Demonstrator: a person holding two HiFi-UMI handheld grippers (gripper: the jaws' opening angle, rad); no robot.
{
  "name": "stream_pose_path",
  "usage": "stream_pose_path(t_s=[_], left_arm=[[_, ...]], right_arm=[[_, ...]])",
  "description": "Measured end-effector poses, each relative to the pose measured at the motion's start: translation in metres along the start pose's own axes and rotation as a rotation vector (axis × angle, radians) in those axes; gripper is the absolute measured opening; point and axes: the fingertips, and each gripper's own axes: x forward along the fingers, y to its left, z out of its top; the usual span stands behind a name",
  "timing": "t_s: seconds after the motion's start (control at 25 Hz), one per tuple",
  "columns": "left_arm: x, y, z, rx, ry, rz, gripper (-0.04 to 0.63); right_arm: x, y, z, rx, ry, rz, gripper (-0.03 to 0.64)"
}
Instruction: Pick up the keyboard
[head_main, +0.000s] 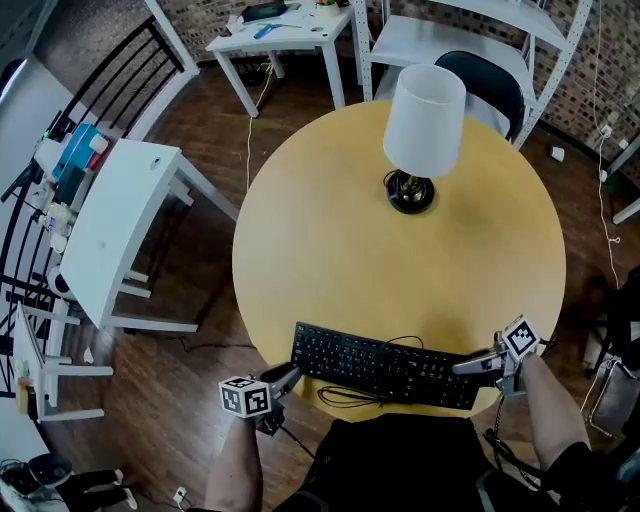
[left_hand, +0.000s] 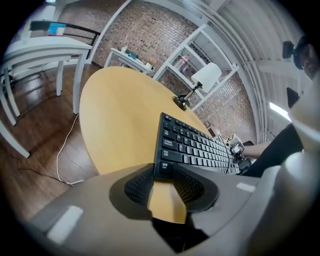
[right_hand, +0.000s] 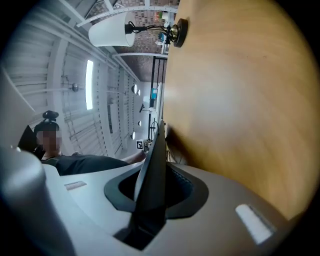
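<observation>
A black keyboard (head_main: 385, 365) lies along the near edge of the round yellow table (head_main: 330, 230), its right end over the rim. My left gripper (head_main: 290, 375) is at its left front corner. In the left gripper view that corner (left_hand: 165, 167) sits between the spread pads of the left gripper (left_hand: 164, 184), with bare table showing under it. My right gripper (head_main: 468, 365) is at the right end, rolled on its side. There the keyboard (right_hand: 152, 170) runs edge-on between the jaws of the right gripper (right_hand: 152, 189), with the pads close alongside it.
A white-shaded lamp (head_main: 420, 130) on a black base stands at the table's far side. The keyboard's cable (head_main: 345, 398) loops off the near edge. A white desk (head_main: 120, 230), a small white table (head_main: 280, 40) and a black chair (head_main: 485, 85) surround the table.
</observation>
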Motion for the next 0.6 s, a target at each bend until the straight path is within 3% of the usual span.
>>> stream_pose_path(t_s=[0.2,0.32,0.6], left_arm=[[-0.002,-0.002,0.0,0.012,0.038,-0.015,0.111],[-0.004,-0.014,0.014,0.019,-0.012,-0.017,0.103],[-0.022,-0.047,0.071,0.155,-0.062,-0.002,0.102]], right_arm=[[0.001,0.008,-0.002,-0.037,-0.005,0.0,0.089],[-0.004,0.034,0.007,-0.111,0.005,0.024,0.089],[-0.026,0.06,0.015,-0.197,-0.061,0.029,0.089]])
